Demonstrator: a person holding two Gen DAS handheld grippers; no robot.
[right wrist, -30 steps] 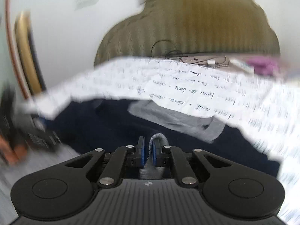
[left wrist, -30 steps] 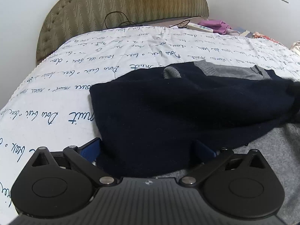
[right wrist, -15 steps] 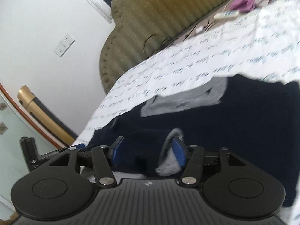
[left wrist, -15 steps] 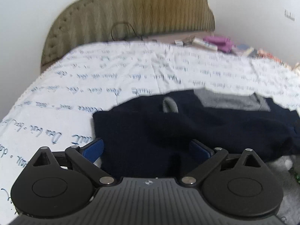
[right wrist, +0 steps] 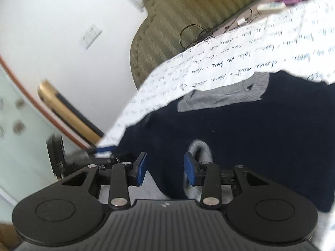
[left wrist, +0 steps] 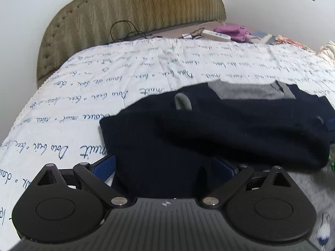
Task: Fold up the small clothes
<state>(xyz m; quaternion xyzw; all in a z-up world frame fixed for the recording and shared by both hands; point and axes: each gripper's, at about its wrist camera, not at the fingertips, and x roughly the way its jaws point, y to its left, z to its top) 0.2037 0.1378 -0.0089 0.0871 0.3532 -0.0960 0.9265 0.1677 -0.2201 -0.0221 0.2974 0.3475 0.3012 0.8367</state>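
A navy sweater [left wrist: 209, 129] lies folded on the white script-printed bed sheet [left wrist: 104, 83], grey collar panel [left wrist: 247, 92] at the far side and a grey cuff [left wrist: 182, 102] poking up from it. My left gripper [left wrist: 163, 168] stands wide open at the sweater's near edge, navy cloth lying between its blue pads. In the right wrist view the sweater [right wrist: 251, 138] fills the middle. My right gripper [right wrist: 165, 168] has its jaws apart and closing, with navy cloth between them and the grey cuff [right wrist: 201, 152] beside the right pad. The pads do not press on the cloth.
A grey garment [left wrist: 303, 184] lies under the sweater at the lower right. Behind the bed stands an olive padded headboard [left wrist: 136, 14], with a black cable [left wrist: 125, 29], a white power strip [left wrist: 215, 34] and purple cloth [left wrist: 230, 30] along its base.
My right gripper, earlier shut on the grey cuff, has let it go, rolled over and now has its jaws apart. The left gripper stays wide open at the sweater's edge.
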